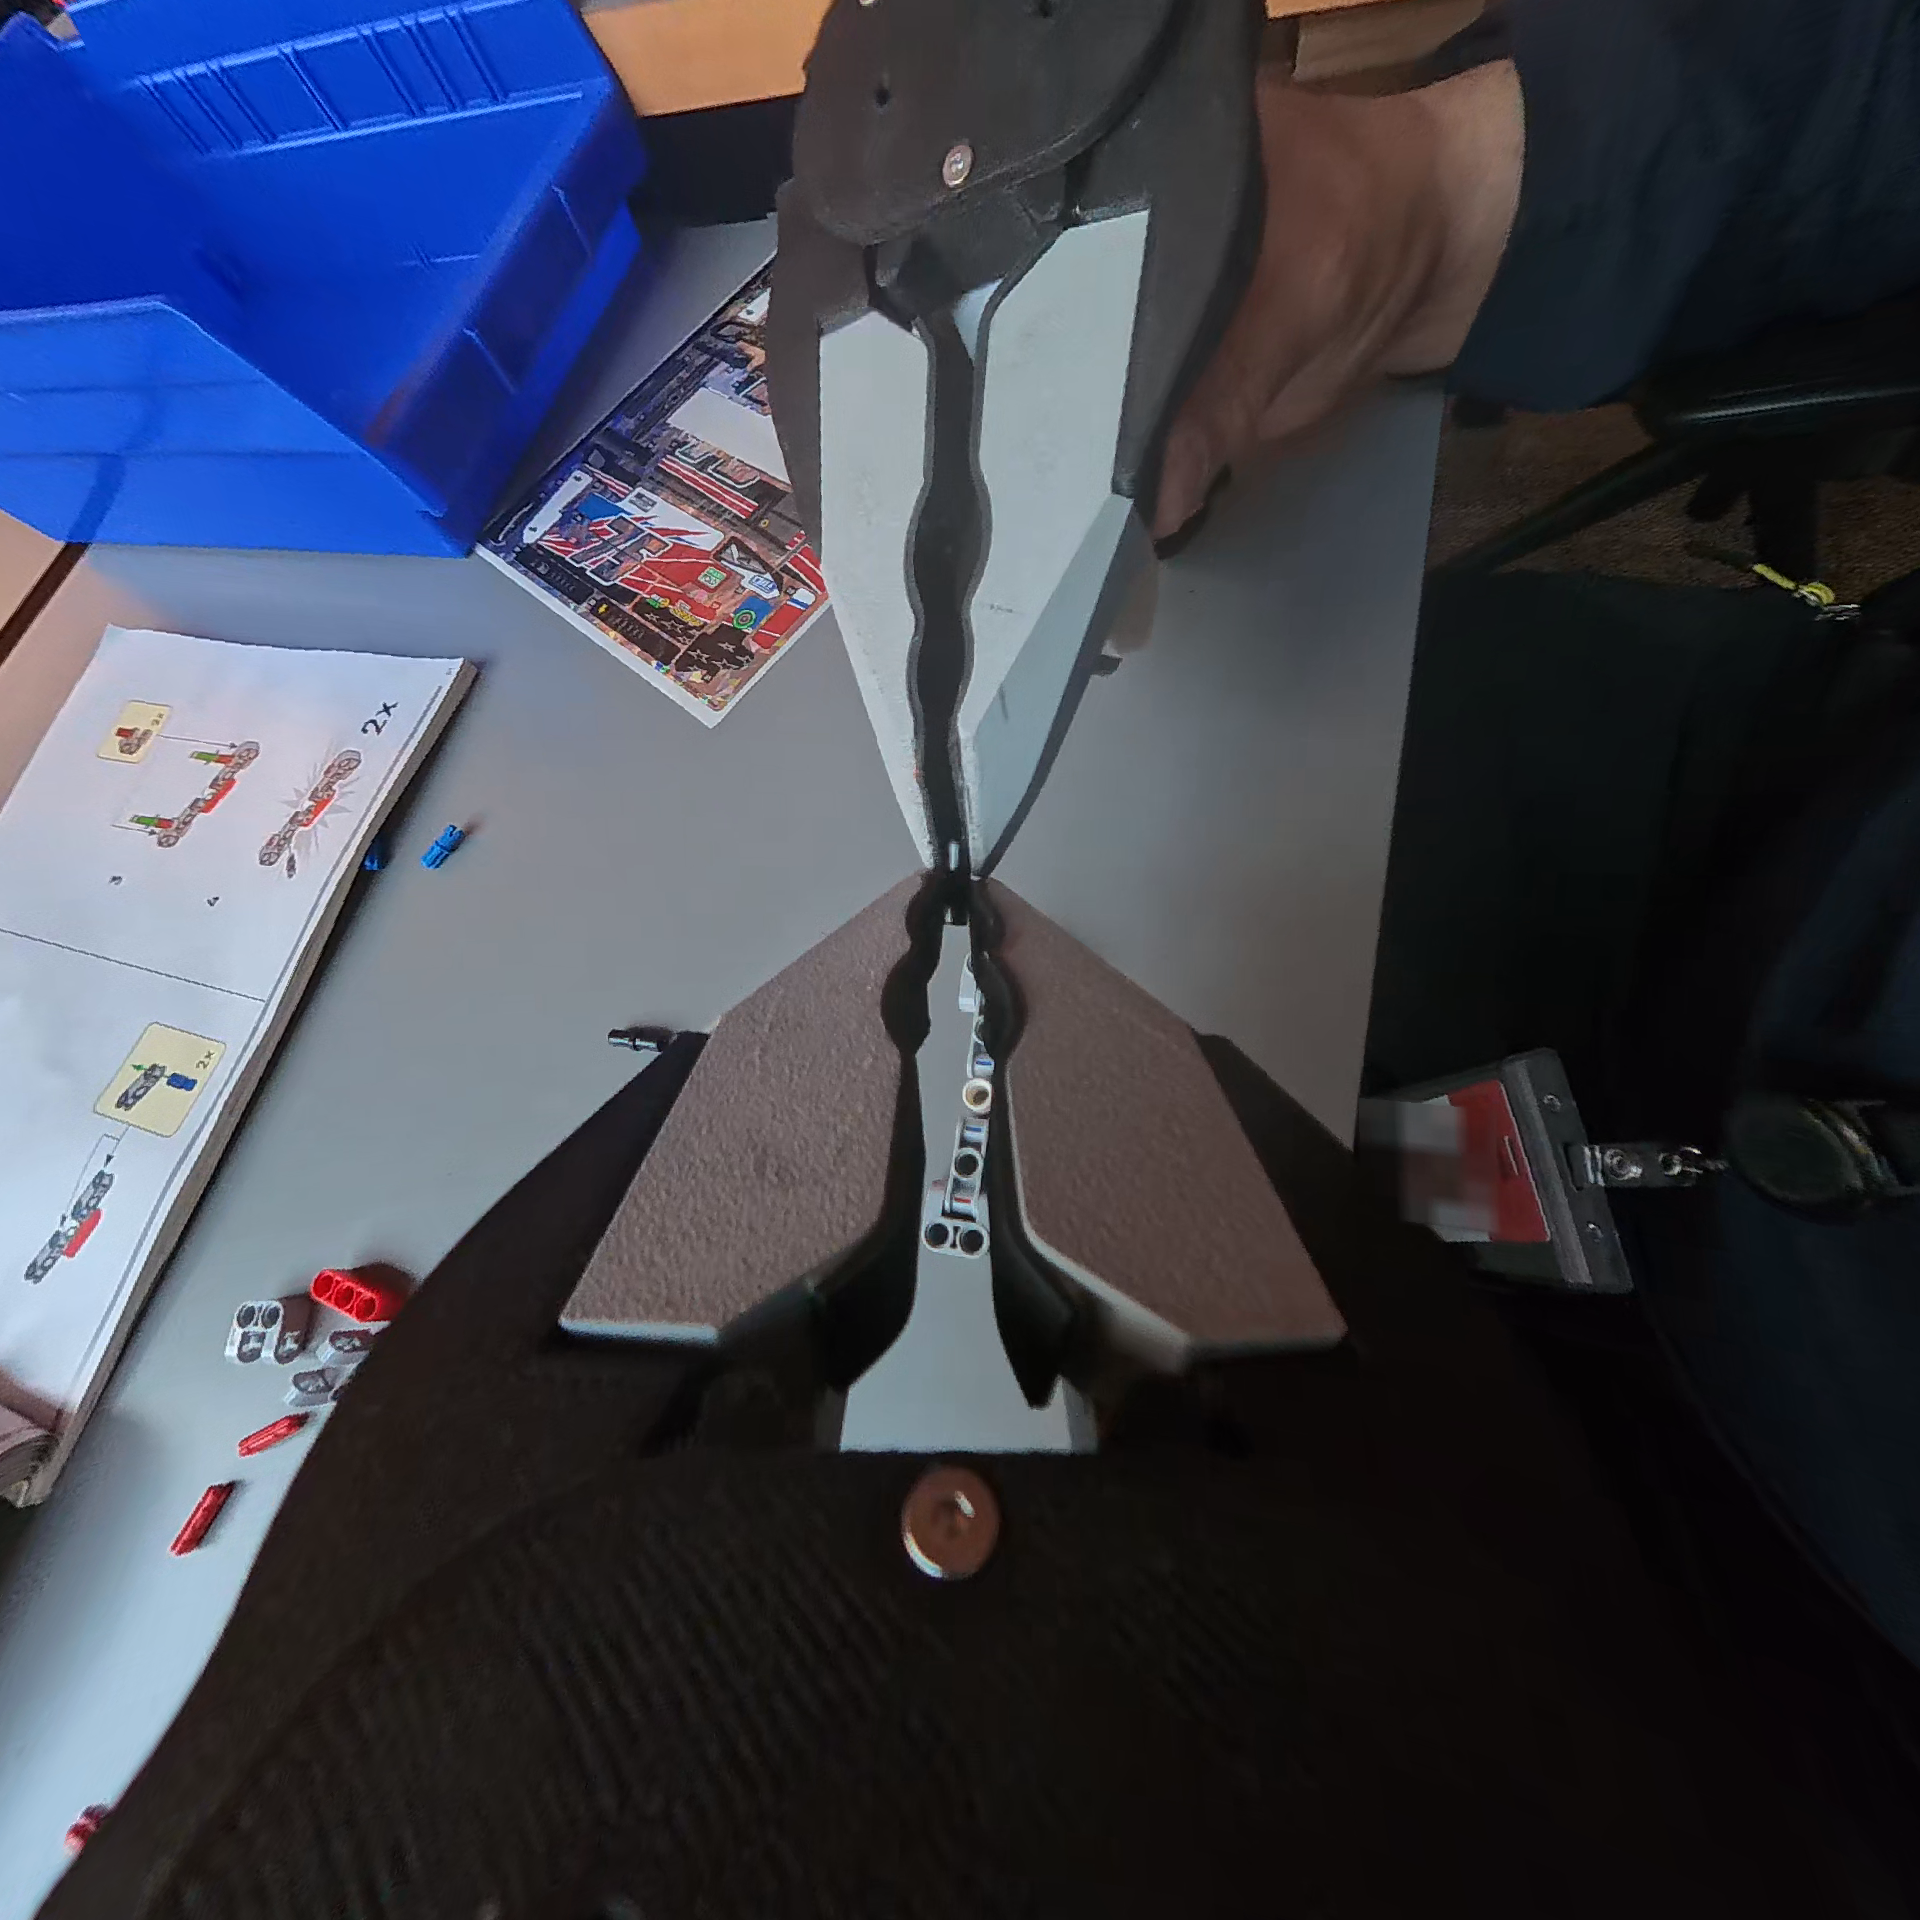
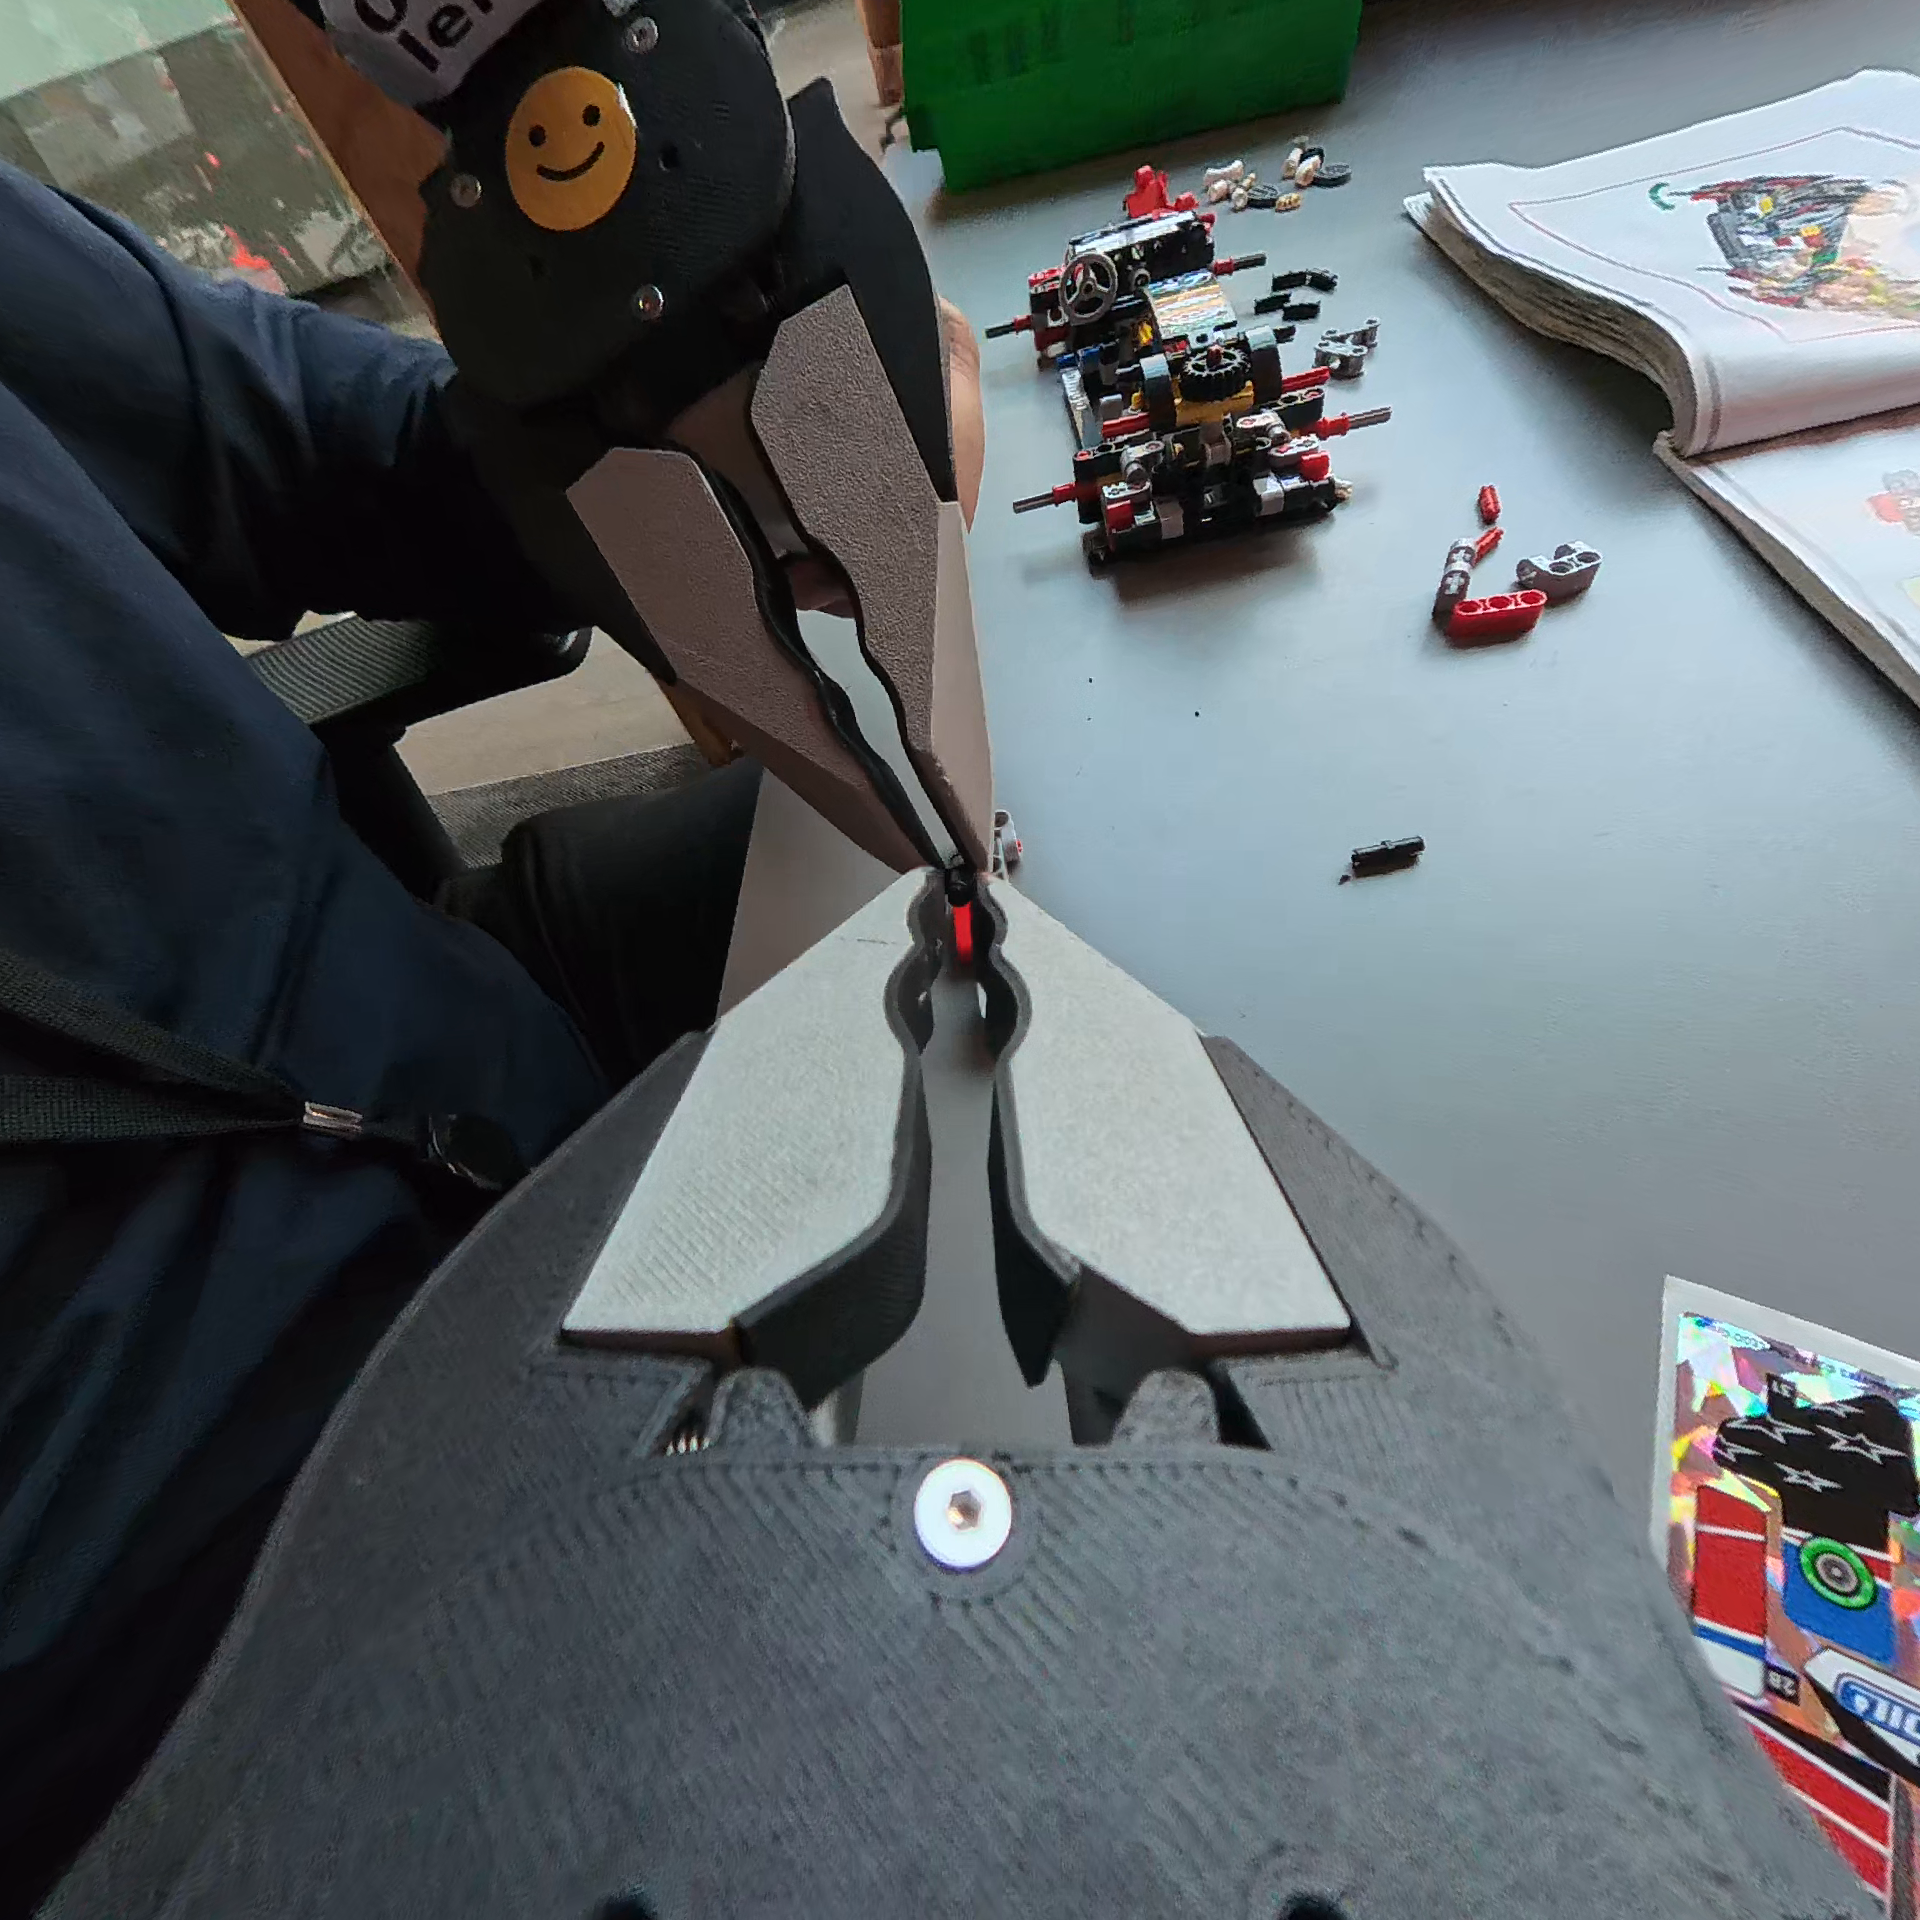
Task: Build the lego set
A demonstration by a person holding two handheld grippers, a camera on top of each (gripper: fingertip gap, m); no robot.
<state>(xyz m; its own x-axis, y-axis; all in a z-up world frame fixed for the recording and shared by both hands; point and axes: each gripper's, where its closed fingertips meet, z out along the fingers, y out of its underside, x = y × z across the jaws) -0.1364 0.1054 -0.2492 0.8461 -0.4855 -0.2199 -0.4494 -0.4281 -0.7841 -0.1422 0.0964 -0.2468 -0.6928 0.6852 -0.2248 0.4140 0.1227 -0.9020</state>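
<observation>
Grippers tip to tip above grey table (image 2: 1558,1039). Left gripper (image 1: 954,894): jaws narrow, clamped on a pale grey holed beam (image 1: 961,1174), visible in the left view only. Right gripper (image 2: 961,914): jaws narrow, pinching a slim red pin (image 2: 962,932) with black end, seen only in its own view. That view alone shows a half-built brick car (image 2: 1184,384); the left alone, a blue plastic bin (image 1: 260,260). Black pin (image 2: 1387,855) lies apart.

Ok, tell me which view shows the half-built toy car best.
The right wrist view. The half-built toy car sits whole and unblocked on the grey table, with loose bricks around it. The left wrist view does not show the car at all, only scattered parts, a blue bin and an open instruction booklet.
</observation>
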